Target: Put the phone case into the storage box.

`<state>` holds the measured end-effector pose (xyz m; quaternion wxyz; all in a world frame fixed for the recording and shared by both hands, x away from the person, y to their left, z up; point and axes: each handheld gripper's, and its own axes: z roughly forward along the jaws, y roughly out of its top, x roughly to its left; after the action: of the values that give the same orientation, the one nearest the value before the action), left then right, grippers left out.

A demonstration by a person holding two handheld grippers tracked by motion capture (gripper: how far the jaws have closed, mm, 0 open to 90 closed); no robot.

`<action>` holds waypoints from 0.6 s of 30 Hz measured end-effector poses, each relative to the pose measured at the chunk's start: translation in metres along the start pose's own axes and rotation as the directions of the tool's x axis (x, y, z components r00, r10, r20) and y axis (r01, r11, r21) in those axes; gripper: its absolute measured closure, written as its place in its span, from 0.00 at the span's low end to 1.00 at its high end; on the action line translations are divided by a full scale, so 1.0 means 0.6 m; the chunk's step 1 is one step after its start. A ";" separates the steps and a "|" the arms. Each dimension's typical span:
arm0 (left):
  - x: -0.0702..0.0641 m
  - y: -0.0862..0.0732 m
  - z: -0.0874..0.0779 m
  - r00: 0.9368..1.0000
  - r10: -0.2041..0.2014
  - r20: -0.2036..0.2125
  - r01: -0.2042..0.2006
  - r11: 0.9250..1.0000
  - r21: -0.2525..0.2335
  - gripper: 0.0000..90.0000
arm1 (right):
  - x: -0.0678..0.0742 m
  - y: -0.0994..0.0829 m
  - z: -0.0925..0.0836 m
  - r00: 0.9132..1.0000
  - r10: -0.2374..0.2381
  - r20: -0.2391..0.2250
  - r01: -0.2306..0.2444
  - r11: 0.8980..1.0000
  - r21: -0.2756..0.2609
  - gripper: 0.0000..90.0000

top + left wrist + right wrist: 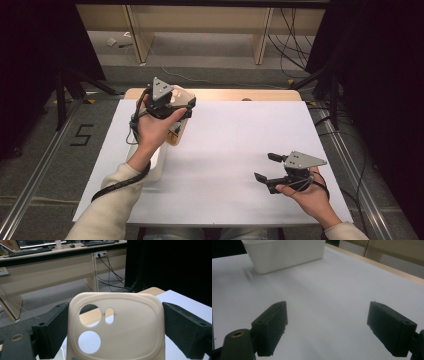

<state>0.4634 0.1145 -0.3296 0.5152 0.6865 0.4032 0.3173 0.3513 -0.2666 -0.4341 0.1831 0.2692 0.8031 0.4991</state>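
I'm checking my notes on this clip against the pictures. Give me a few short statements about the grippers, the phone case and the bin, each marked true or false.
1. The left hand-held gripper holds a cream phone case between its jaws. True.
2. The right hand-held gripper is shut on the case. False: its jaws stand wide apart with nothing between them.
3. The phone case has camera cut-outs. True.
4. The white bin sits on the floor. False: it sits on the white table.
5. The right hand-held gripper is above the bin. False: it is over bare table, away from the bin.
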 end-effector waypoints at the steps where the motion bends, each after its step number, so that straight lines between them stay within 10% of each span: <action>1: 0.002 0.001 -0.001 1.000 -0.004 -0.003 0.004 1.000 -0.002 0.12 | 0.000 0.000 0.000 1.000 0.000 0.001 0.000 1.000 0.000 0.20; 18: 0.014 0.004 -0.006 0.999 -0.017 -0.033 0.016 1.000 -0.015 0.12 | 0.000 0.000 0.000 1.000 0.000 -0.001 0.000 1.000 -0.001 0.20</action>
<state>0.4647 0.1234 -0.3262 0.5163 0.6739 0.4149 0.3274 0.3514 -0.2666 -0.4340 0.1826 0.2690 0.8029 0.4996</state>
